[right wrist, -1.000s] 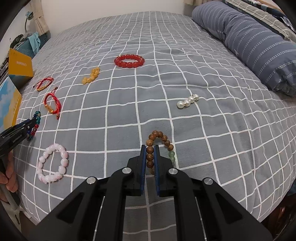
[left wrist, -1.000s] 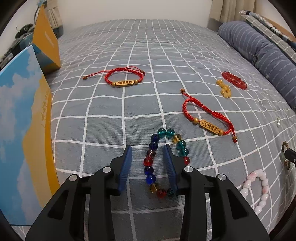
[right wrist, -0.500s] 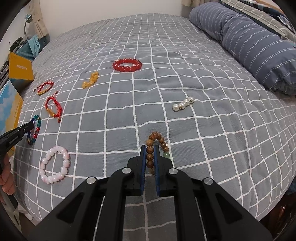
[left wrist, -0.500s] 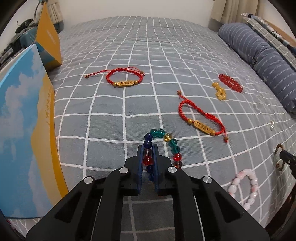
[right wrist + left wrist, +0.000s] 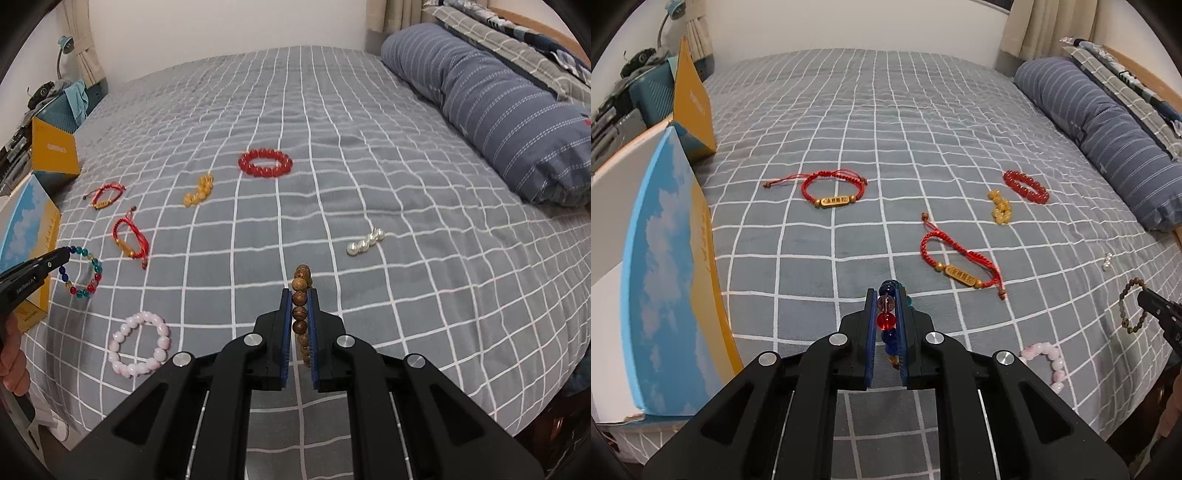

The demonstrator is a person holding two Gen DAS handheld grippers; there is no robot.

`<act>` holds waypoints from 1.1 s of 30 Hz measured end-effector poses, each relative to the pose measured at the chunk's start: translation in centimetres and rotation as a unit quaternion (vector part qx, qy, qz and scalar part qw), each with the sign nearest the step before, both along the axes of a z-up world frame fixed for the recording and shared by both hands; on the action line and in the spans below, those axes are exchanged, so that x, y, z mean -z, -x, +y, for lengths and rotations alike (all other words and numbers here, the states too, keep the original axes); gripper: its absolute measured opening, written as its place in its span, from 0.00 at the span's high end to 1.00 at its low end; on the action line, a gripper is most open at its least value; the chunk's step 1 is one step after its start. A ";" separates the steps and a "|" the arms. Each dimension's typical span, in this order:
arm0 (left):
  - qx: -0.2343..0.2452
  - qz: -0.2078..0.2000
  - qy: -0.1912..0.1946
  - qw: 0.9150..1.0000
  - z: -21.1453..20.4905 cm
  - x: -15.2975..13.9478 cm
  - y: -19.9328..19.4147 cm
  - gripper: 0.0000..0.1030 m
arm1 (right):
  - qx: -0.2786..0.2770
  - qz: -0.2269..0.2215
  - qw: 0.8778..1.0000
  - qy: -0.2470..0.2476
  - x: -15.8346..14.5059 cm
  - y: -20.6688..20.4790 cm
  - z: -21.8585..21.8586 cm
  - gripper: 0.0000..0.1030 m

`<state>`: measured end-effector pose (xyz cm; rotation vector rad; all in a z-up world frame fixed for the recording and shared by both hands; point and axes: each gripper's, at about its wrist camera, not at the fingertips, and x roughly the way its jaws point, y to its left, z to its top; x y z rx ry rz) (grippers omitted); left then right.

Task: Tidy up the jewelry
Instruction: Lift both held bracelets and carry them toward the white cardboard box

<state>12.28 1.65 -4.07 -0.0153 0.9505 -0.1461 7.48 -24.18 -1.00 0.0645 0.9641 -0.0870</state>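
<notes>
My left gripper is shut on a bracelet of coloured glass beads, which hangs lifted off the grey checked bedspread; the right wrist view shows the same bracelet dangling from the left gripper's tip. My right gripper is shut on a brown wooden bead bracelet, also raised; from the left wrist view this wooden bracelet hangs at the far right. On the bed lie two red cord bracelets, a pink bead bracelet, a red bead bracelet, yellow beads and pearls.
A blue and yellow box stands at the bed's left edge, with an orange box behind it. A long striped bolster lies along the right side. A hand holds the left gripper.
My left gripper closed on the coloured bead bracelet and lifted it off the bed. The right gripper, holding the wooden bracelet throughout, rose too.
</notes>
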 end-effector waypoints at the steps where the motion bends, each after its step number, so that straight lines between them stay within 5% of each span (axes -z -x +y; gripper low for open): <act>1: 0.001 -0.001 0.002 1.000 0.0 -0.3 0.1 0.91 | 0.000 -0.003 1.000 0.000 -0.3 0.0 0.0 0.93; 33: -0.005 -0.045 0.002 0.999 1.0 -7.1 0.9 0.91 | -0.025 -0.036 0.999 -0.006 -4.8 -2.2 2.4 0.93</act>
